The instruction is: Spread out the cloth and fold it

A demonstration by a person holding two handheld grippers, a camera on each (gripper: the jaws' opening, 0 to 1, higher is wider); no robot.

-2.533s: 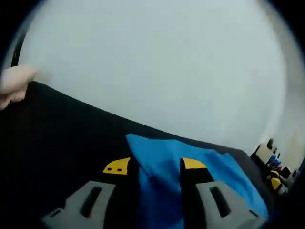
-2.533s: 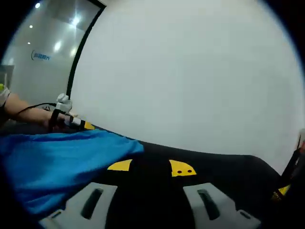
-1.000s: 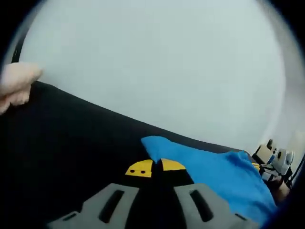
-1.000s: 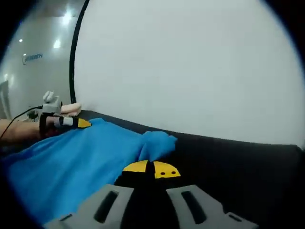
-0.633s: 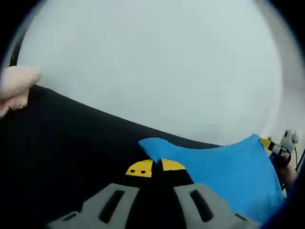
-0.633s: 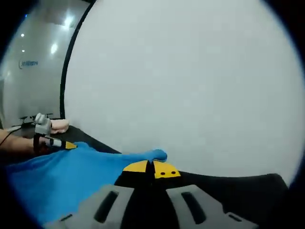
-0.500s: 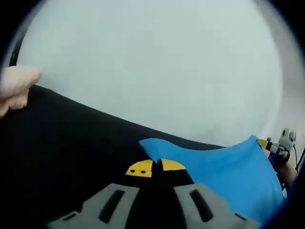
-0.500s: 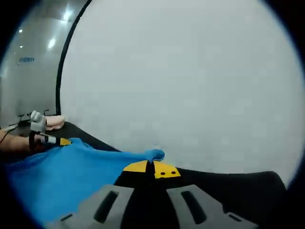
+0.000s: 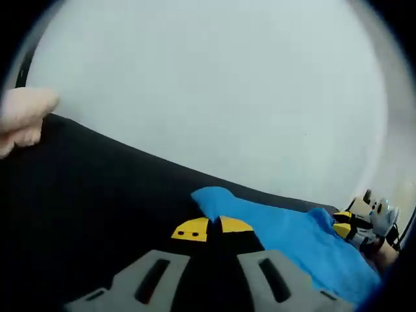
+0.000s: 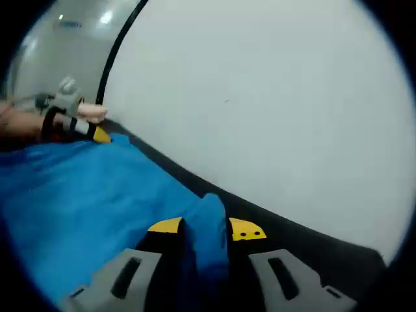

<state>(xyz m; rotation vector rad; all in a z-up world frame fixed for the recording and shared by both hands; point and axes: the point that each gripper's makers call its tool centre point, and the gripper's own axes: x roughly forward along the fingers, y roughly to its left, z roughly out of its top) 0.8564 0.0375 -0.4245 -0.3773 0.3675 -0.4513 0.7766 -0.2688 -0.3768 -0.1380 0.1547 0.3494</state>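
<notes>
A blue cloth [image 10: 84, 201] is seen lying on the black bench [image 9: 97, 188], stretched between the two hand-held grippers. In the left gripper view, the left hand-held gripper [image 9: 208, 228] is closed tight, yellow tips touching, pinching one cloth corner [image 9: 211, 195] low over the bench. In the right gripper view, the right hand-held gripper [image 10: 205, 229] is parted a little, with the other cloth corner lying between the jaws; it is judged released or about to be released, though a light grip cannot be ruled out. The far hand-held gripper is seen at the opposite cloth edge in each view. Spreading is judged nearly done: the cloth is laid out fairly flat, some wrinkles near the corners. No fold is made yet; folding is left.
</notes>
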